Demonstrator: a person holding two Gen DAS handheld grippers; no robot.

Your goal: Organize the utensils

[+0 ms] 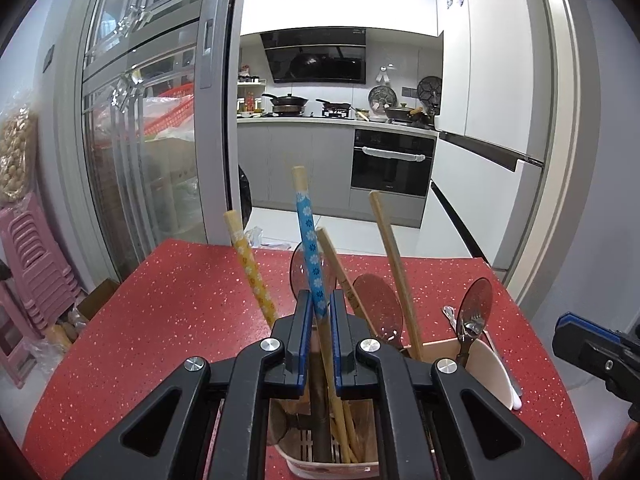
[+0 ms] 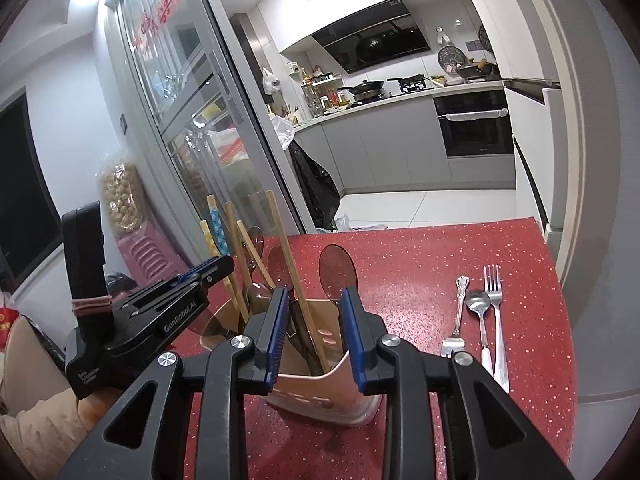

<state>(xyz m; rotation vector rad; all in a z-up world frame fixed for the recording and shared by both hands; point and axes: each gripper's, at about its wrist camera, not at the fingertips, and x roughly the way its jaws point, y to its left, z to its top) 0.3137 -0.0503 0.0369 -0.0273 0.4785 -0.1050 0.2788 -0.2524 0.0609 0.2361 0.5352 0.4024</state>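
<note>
My left gripper [image 1: 320, 305] is shut on a blue flowered chopstick [image 1: 310, 242], holding it upright above the pink utensil holder [image 1: 332, 464]. The holder contains a yellow flowered chopstick [image 1: 250, 270], plain wooden chopsticks [image 1: 394, 268] and brown spoons [image 1: 378, 310]. In the right wrist view the same holder [image 2: 320, 392] stands just in front of my right gripper [image 2: 314, 312], which is open and empty, its fingers on either side of the holder's near compartment. The left gripper [image 2: 208, 270] shows there at the left, over the holder.
On the red speckled table [image 2: 420, 264] to the right lie a fork [image 2: 494, 300], a metal spoon [image 2: 478, 308] and another metal utensil [image 2: 460, 304]. A glass sliding door [image 1: 152, 120] stands left; pink stools [image 1: 28, 256] beside it. The kitchen lies beyond.
</note>
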